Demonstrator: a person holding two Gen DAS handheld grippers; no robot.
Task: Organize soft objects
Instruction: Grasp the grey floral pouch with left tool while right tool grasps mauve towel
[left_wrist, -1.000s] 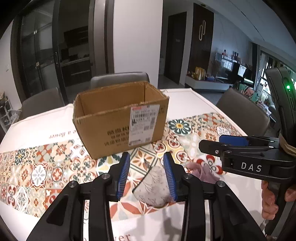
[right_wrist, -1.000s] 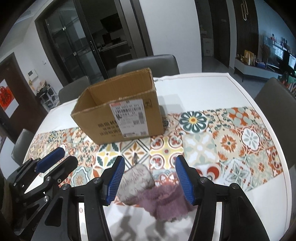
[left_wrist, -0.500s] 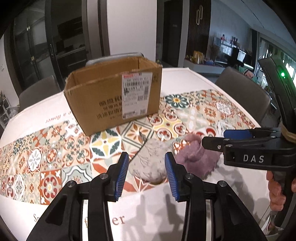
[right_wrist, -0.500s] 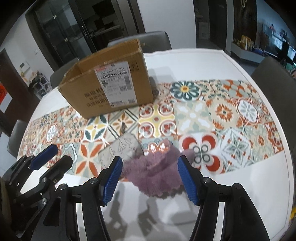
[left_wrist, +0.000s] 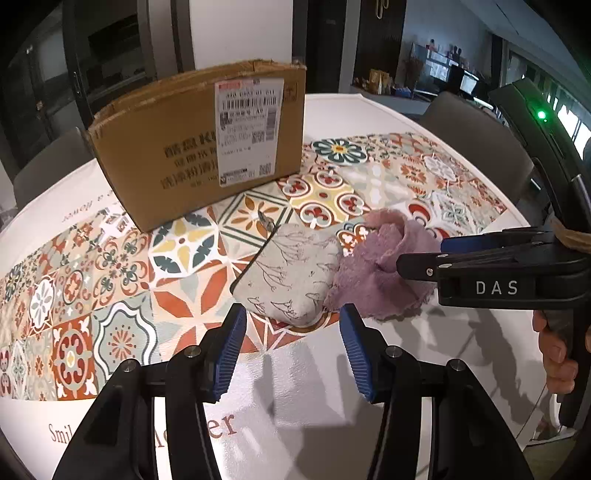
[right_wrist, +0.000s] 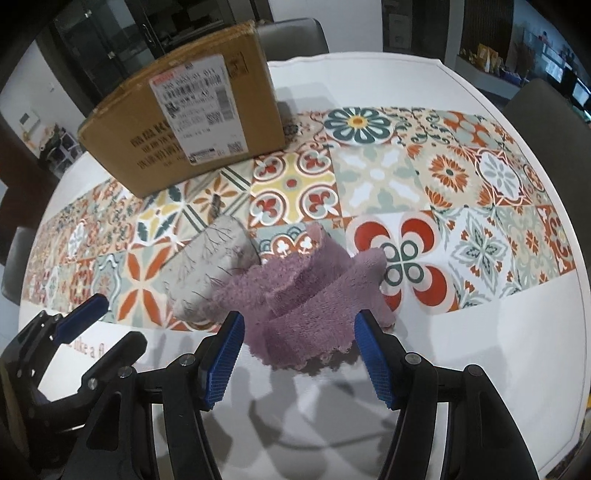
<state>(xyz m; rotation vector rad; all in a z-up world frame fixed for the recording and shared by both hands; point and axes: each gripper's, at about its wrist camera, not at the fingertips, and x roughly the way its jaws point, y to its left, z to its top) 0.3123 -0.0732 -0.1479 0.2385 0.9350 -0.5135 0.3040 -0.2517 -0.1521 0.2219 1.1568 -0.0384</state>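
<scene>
A: What do my two cameras show?

B: I see a grey pouch (left_wrist: 291, 273) and a purple cloth (right_wrist: 306, 295) lying touching on a patterned runner (left_wrist: 122, 258), with a cardboard box (left_wrist: 199, 147) behind them

A: And the grippers?

B: My left gripper (left_wrist: 291, 350) has just been widening its jaws; they stand apart just before the pouch, holding nothing. My right gripper (right_wrist: 299, 354) is spread too, its blue pads (right_wrist: 225, 358) flanking the cloth's near edge without pressing it
</scene>
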